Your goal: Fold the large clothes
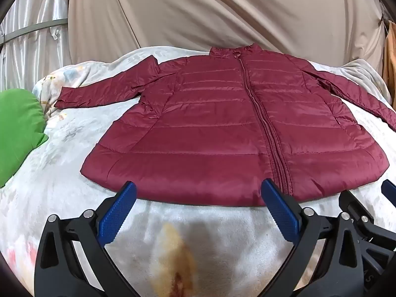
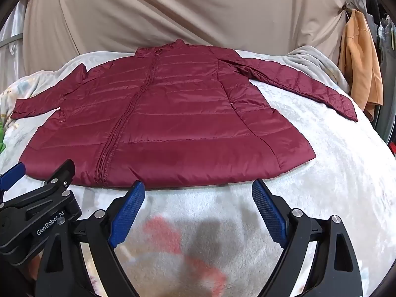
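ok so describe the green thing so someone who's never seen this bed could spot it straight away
Start at the pale floral fleece blanket covering the bed, where a dark red quilted puffer jacket lies flat, zipped up. Look past the jacket's left sleeve to the blanket's left edge: the bright green fabric bundle sits there, the only green item.

glossy quilted jacket (image 1: 222, 128) (fleecy blanket (image 1: 61, 173))

Both wrist views are evenly and softly lit from above. The shiny quilted maroon puffer jacket (image 1: 222, 128) shows mild sheen. Dark soft shadows fall on the near fleecy white patterned blanket (image 2: 321, 173). Fisheye bending curves the edges, the corners go black, and the near blanket is blurred.
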### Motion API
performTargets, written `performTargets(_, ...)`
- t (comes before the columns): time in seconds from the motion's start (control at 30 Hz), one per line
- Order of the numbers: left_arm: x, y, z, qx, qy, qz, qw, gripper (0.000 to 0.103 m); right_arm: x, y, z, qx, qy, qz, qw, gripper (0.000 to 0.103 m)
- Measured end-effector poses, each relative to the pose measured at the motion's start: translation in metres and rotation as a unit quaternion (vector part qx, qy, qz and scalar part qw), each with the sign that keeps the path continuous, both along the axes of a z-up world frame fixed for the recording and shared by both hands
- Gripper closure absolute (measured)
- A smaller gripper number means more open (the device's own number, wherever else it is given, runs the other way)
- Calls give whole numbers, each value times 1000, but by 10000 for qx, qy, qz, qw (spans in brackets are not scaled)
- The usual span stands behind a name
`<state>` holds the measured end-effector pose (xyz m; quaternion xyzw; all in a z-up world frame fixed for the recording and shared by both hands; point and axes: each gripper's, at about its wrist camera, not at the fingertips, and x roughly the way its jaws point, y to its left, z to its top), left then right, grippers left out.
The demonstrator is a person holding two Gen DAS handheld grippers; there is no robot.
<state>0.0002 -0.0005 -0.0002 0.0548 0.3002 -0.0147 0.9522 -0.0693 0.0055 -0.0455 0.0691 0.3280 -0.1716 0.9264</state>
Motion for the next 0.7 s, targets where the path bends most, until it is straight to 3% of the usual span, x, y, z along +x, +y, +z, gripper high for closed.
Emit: performTargets(0.7, -1, 4, -3, 12, 16, -12, 10000, 5, 0, -1, -2, -51, 53, -64, 10000, 17)
